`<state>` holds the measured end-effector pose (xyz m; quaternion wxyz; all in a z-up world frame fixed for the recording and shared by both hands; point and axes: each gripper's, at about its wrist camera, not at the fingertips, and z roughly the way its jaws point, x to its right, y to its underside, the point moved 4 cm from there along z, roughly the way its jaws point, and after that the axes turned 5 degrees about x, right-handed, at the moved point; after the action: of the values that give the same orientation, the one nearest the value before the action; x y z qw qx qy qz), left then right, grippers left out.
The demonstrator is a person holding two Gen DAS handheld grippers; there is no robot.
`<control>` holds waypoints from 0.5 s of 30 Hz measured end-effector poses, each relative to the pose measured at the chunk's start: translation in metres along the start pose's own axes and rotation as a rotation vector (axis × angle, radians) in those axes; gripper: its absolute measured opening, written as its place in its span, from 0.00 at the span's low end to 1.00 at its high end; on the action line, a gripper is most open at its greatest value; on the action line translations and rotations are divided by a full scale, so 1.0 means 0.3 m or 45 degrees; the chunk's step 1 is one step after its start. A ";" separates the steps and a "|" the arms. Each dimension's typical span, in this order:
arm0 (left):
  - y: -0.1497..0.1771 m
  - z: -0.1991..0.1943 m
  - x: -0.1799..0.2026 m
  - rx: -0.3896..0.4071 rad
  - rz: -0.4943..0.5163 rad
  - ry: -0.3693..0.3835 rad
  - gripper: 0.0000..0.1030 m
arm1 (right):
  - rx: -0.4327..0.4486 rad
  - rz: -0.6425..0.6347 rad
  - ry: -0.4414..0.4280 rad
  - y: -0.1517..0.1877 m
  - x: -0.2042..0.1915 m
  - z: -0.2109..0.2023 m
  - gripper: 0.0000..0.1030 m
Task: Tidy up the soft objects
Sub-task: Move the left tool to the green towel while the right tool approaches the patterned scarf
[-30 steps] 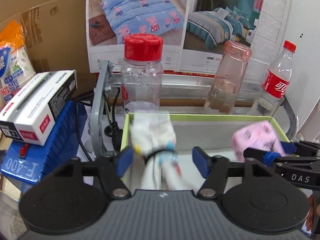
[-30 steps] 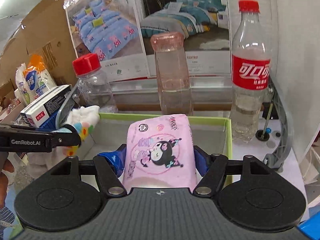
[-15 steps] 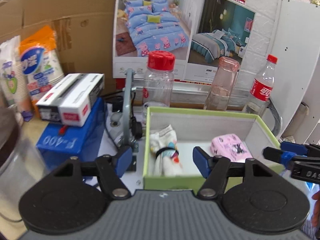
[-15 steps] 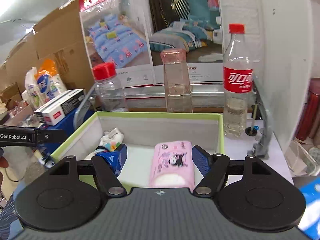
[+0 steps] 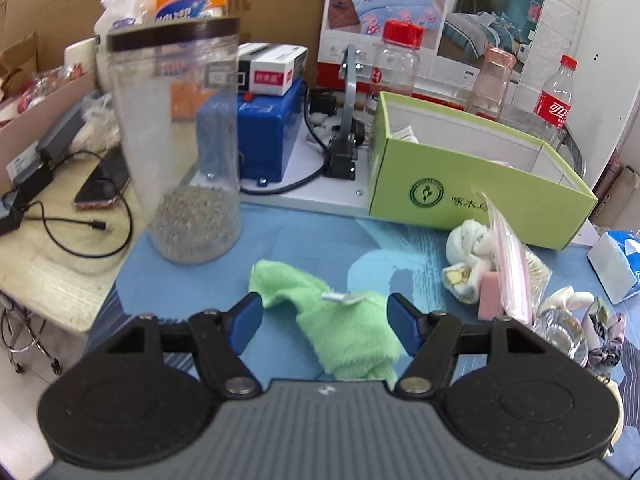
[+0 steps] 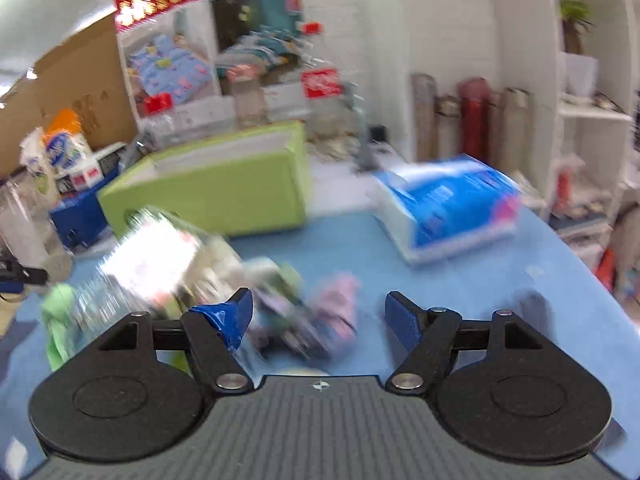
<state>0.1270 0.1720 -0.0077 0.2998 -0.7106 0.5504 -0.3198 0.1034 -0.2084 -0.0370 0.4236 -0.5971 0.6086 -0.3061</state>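
Note:
My left gripper [image 5: 324, 312] stands open low over a fluffy green cloth [image 5: 344, 332] that lies on the blue mat; its pads do not touch the cloth. The green box [image 5: 472, 196] stands behind, with a bit of white fabric showing over its wall. In front of the box lie a knotted white sock [image 5: 468, 240], a pink block [image 5: 491, 294] and a clear plastic bag [image 5: 508, 252]. The right wrist view is blurred. My right gripper [image 6: 318, 312] is empty and its jaws are opening. A pink patterned soft thing [image 6: 336, 300] lies on the mat between them.
A tall clear jar [image 5: 188, 152] with grey grains stands at the mat's left edge. A blue tissue pack [image 6: 452, 208] lies right of the green box [image 6: 224, 196]. Bottles line the wall behind the box. A scrunchie [image 5: 604, 336] lies at the right.
Both grippers have let go of the white sock and the pink pack inside the green box. They have pulled back to the blue mat in front of it.

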 end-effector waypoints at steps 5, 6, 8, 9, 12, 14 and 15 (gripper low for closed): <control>-0.009 -0.010 0.013 0.030 -0.016 0.010 0.67 | -0.058 -0.007 0.386 0.085 0.242 -0.210 0.58; -0.013 -0.010 0.020 0.033 -0.023 0.020 0.67 | -0.041 0.007 0.437 0.078 0.270 -0.237 0.58; -0.018 -0.014 0.042 0.036 -0.025 0.051 0.67 | 0.023 0.040 0.457 0.048 0.282 -0.259 0.59; -0.018 -0.018 0.055 0.035 -0.019 0.060 0.67 | 0.055 0.048 0.420 0.029 0.259 -0.249 0.59; -0.008 -0.037 0.071 0.034 0.014 0.054 0.67 | 0.108 -0.005 0.220 -0.013 0.125 -0.135 0.59; -0.001 -0.054 0.057 0.040 0.020 0.013 0.67 | 0.099 -0.071 0.075 -0.024 0.013 -0.026 0.58; 0.000 -0.061 0.047 0.042 0.015 -0.004 0.68 | 0.091 -0.103 0.019 -0.026 -0.038 0.030 0.58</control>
<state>0.1154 0.1569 0.0052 0.3141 -0.7029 0.5488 -0.3258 0.1140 -0.1967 -0.0325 0.4272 -0.6035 0.5758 -0.3490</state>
